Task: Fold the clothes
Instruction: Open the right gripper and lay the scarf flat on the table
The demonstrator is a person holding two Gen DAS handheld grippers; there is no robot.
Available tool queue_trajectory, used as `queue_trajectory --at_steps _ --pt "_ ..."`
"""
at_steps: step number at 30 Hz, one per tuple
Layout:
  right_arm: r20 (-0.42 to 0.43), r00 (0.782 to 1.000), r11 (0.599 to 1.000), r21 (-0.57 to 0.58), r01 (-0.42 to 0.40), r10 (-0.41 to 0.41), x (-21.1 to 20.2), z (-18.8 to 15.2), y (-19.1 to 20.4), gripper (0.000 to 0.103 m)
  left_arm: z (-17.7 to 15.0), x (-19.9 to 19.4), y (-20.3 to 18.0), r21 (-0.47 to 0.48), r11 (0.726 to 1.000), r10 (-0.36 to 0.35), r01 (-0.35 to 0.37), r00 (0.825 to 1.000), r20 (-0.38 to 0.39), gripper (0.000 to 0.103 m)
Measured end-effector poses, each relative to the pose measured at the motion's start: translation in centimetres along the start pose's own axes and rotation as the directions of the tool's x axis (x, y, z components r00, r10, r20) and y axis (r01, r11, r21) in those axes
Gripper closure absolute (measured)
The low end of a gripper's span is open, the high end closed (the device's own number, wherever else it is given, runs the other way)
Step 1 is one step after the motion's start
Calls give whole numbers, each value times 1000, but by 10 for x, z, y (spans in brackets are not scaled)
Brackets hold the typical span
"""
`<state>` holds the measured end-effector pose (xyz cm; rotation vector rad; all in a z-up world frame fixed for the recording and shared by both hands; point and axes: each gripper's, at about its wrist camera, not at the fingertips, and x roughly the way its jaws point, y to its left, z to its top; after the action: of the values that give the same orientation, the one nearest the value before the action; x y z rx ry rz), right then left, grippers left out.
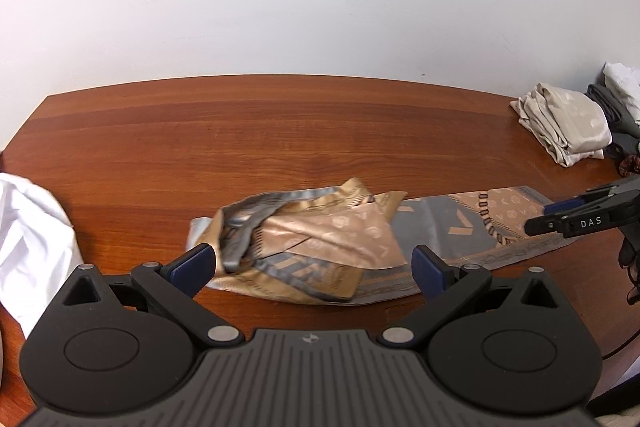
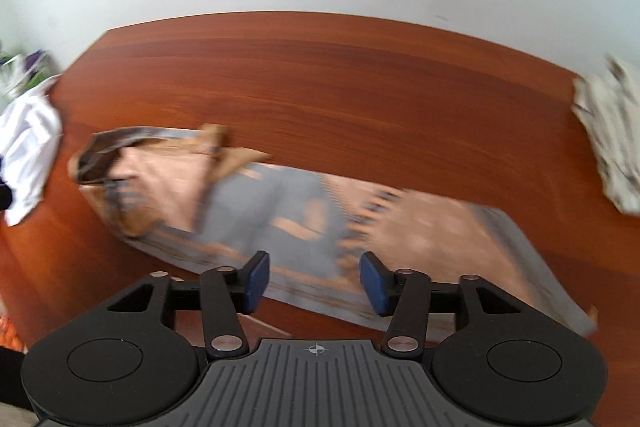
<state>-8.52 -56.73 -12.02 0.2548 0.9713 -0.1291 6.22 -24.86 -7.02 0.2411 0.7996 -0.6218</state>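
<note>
The left gripper point(image 1: 312, 263) stood wide apart and the right gripper point(image 2: 314, 283) half-spread, both empty, above the patterned tan-and-grey cloth point(image 1: 320, 247) lying partly folded on the wooden table point(image 1: 280, 131)

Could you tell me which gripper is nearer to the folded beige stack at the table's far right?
Right. The right gripper hangs over the patterned cloth's flat end, just short of the beige stack. The left gripper is over the cloth's bunched end, farther away.
</note>
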Motion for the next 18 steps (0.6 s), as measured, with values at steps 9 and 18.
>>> queue_trajectory --at_steps 9,18 --pt "3 987 971 179 156 -159 -7 -36 -96 42 14 14 -36 53 998 -22 22 1000 -7 1" --pt "-30 964 920 290 262 -265 -10 -58 -163 38 21 36 -64 98 994 -42 47 998 -50 0"
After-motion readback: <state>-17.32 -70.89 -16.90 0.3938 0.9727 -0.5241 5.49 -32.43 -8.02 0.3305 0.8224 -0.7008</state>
